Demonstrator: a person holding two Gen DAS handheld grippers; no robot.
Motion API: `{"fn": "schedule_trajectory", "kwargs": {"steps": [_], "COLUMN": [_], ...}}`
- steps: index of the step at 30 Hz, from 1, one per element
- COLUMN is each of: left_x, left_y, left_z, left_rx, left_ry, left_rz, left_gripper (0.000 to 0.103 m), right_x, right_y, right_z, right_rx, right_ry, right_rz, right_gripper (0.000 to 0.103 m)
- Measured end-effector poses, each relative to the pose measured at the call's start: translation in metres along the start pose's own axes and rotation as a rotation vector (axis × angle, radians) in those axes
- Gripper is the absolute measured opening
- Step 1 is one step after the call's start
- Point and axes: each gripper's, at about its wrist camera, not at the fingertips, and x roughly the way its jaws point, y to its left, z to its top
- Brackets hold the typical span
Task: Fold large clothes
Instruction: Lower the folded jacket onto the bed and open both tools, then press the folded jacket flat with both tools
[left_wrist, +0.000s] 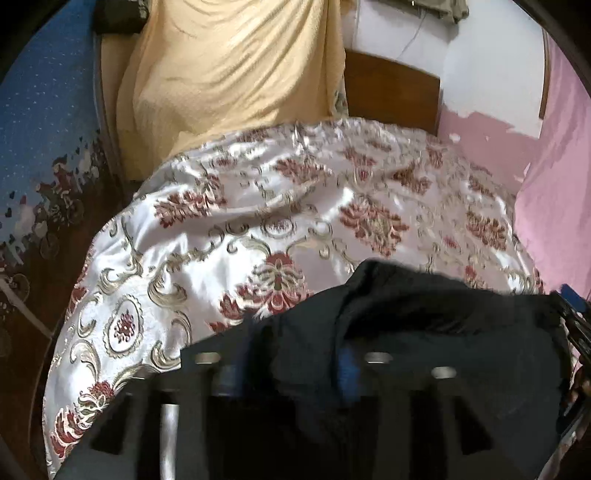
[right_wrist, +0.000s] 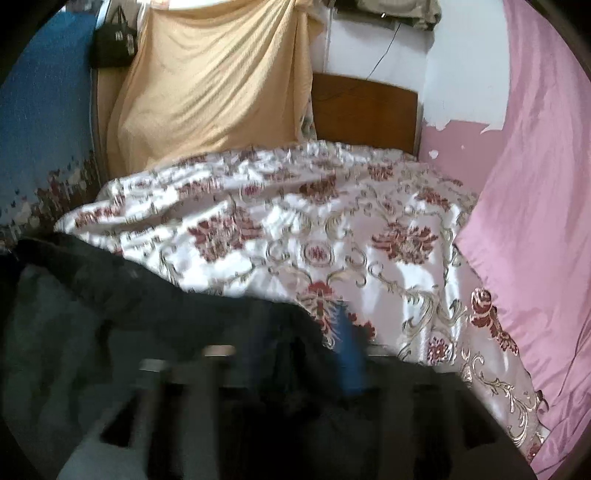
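dark garment (left_wrist: 424, 325), crumpled, on floral bedspread (left_wrist: 229, 236)

Bedroom: floral bedspread (left_wrist: 295, 206), wooden headboard (left_wrist: 391, 92)

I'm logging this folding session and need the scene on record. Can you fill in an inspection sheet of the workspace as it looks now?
Surface: bed under a shiny floral bedspread, rumpled, with a wooden headboard behind it.
Job's things: dark garment bunched at the near edge of the bed, draped over both grippers' fronts.
Clutter: black handbag hanging at the far left; nothing else seen on the bed.
Grippers: left gripper and right gripper, blurred, blue fingers apart in the cloth; grip cannot be told.
Cables: thin wire running down the white wall.
Surroundings: yellow cloth hung behind the bed, pink cloth on the right, blue patterned fabric on the left.
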Motion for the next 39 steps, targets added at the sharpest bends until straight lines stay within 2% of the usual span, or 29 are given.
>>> {"fn": "schedule_trajectory", "kwargs": {"steps": [1,3,4,6,9,13,17,21,26,31,34,37,39], "left_x": [-0.007,-0.022,-0.028,-0.036,-0.05,-0.06,-0.052,-0.034,-0.014,0.008,0.029,0.047,0.052], "left_y": [0.002,0.007,0.008,0.005,-0.006,-0.026,-0.05,-0.076,-0.093,-0.09,-0.076,-0.058,-0.047], "left_z": [0.001,0.002,0.003,0.001,-0.019,-0.06,-0.092,-0.1,-0.076,-0.051,-0.04,-0.041,-0.049], "left_rx": [-0.018,-0.053,-0.061,-0.055,0.012,0.104,0.192,0.298,0.341,0.31,0.247,0.165,0.126], "left_ry": [-0.044,-0.122,-0.137,-0.149,-0.172,-0.179,-0.143,-0.146,-0.154,-0.124,-0.071,-0.014,-0.006], "left_rz": [-0.012,-0.039,-0.054,-0.077,-0.134,-0.236,-0.302,-0.236,-0.131,-0.083,-0.073,-0.099,-0.128], "left_gripper": [0.084,0.088,0.091,0.092,0.093,0.096,0.096,0.096,0.097,0.098,0.098,0.103,0.103], "right_x": [-0.006,-0.018,-0.022,-0.035,-0.054,-0.073,-0.071,-0.05,-0.019,0.014,0.033,0.051,0.05], "right_y": [-0.002,-0.004,-0.003,0.0,0.007,0.021,0.036,0.047,0.051,0.051,0.049,0.043,0.036], "right_z": [0.001,0.004,0.005,0.002,-0.011,-0.047,-0.08,-0.093,-0.076,-0.052,-0.04,-0.032,-0.03], "right_rx": [0.011,0.018,0.015,0.002,-0.015,-0.036,-0.082,-0.106,-0.103,-0.103,-0.112,-0.107,-0.089], "right_ry": [-0.024,-0.056,-0.062,-0.079,-0.095,-0.088,-0.058,-0.02,0.011,0.052,0.078,0.115,0.121], "right_rz": [0.013,0.044,0.05,0.086,0.159,0.274,0.335,0.323,0.28,0.217,0.187,0.175,0.184], "right_gripper": [0.066,0.066,0.066,0.072,0.079,0.081,0.083,0.083,0.083,0.083,0.083,0.083,0.083]}}
